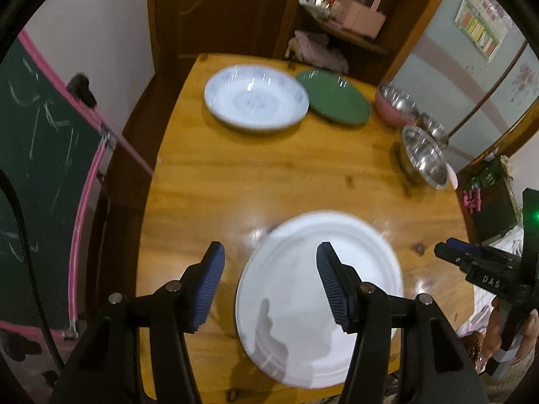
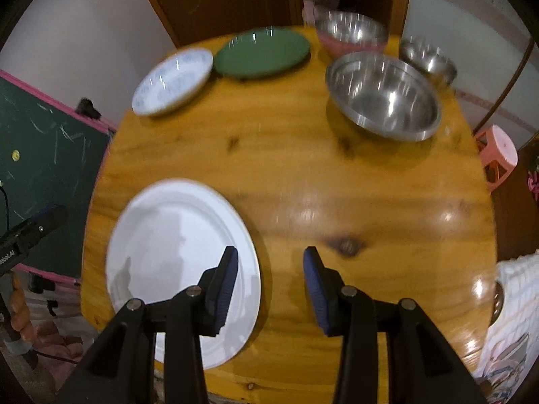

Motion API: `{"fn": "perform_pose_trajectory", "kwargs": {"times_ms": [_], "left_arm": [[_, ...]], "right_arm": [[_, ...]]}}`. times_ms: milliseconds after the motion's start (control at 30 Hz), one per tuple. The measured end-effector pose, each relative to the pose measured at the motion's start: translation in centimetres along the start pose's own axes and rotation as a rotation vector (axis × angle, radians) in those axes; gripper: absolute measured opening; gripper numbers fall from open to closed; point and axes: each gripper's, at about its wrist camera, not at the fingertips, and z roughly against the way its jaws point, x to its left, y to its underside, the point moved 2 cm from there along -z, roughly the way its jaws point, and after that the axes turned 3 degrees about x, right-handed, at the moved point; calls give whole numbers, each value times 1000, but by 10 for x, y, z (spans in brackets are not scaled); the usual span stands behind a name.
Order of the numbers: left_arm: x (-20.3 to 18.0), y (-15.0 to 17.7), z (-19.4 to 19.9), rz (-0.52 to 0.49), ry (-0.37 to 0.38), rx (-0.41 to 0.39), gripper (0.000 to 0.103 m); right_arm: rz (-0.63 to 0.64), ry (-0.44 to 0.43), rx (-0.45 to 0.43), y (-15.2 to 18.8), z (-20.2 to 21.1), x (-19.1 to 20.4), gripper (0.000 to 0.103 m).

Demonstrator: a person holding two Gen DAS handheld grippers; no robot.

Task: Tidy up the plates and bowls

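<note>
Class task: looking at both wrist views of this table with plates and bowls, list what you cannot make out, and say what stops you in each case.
- Patterned bowl: its print is smeared by motion blur in both views.
- White plate: in the left wrist view a gripper finger covers part of it.
- Small steel bowl: in the left wrist view, mostly hidden behind the large steel bowl.
- Wall chart: text too small.

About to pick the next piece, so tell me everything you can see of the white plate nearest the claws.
The white plate is plain, round and glossy, ceramic by the look, with a wide raised rim. It lies flat and empty at the near edge of the wooden table, apart from the other dishes. Nothing touches it; the left claw and right claw hang open above it.
</note>
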Motion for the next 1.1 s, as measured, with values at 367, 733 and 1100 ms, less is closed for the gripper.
{"fn": "perform_pose_trajectory", "kwargs": {"times_ms": [367,733,1100], "left_arm": [[-23,-75,75,-78,-31,-191,63],[-20,-152,116,-59,-89,-293,64],[8,-231,81,6,-162,-309,67]], "right_arm": [[40,-34,-194,-71,97,9,40],[61,-35,-314,-146,143,27,40],[61,-101,-246,-214,93,49,40]]}}
